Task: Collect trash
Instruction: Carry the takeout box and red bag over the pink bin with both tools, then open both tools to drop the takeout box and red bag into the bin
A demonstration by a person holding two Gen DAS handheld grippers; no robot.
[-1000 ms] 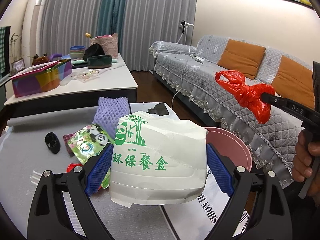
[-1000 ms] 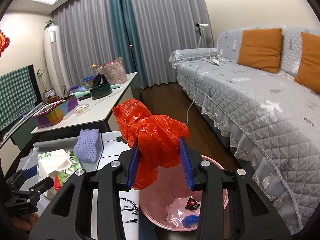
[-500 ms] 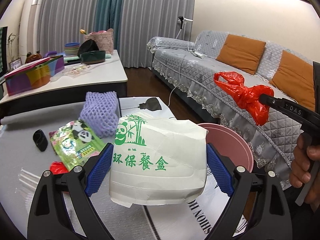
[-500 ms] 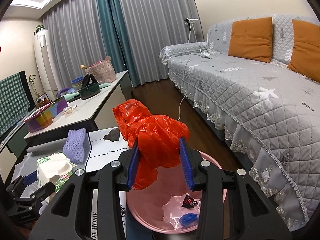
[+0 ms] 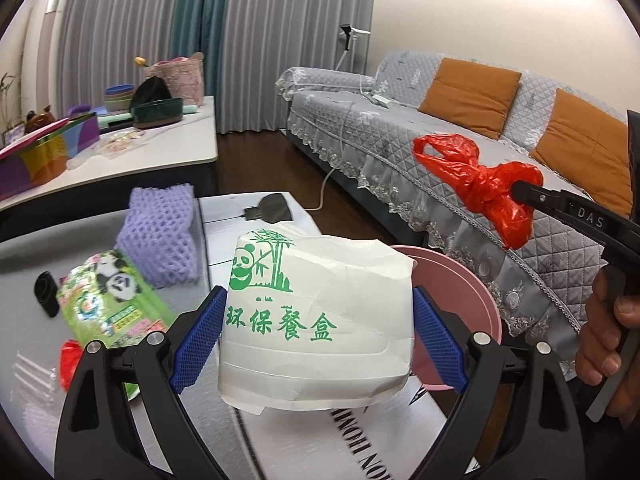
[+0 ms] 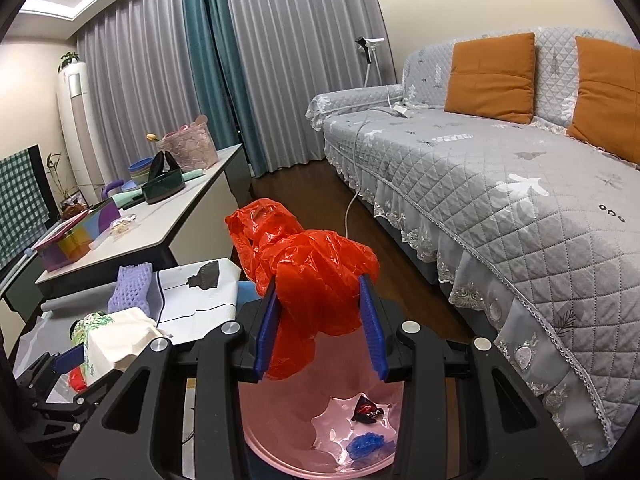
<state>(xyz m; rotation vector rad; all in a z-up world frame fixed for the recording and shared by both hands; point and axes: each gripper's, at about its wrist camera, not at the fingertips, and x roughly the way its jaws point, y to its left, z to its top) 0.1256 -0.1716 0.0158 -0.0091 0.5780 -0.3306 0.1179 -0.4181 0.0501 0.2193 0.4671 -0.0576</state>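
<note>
Now my left gripper (image 5: pixel 316 336) clamps the white paper meal box (image 5: pixel 316 320); right gripper (image 6: pixel 320 320) pinches a red plastic bag (image 6: pixel 316 276) w/ jaws part-open, above the pink bin (image 6: pixel 280 432).

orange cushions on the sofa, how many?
2. Both lean against the back of the grey sofa: one orange cushion nearer the curtains, the second beside it at the picture's right edge. More may sit beyond the frame.

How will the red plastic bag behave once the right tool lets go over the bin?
The red plastic bag looks thin and crumpled, so probably very light and floppy. It bulges past the right tool, so it may spring open, drift, or snag on the pink bin rim.
</note>
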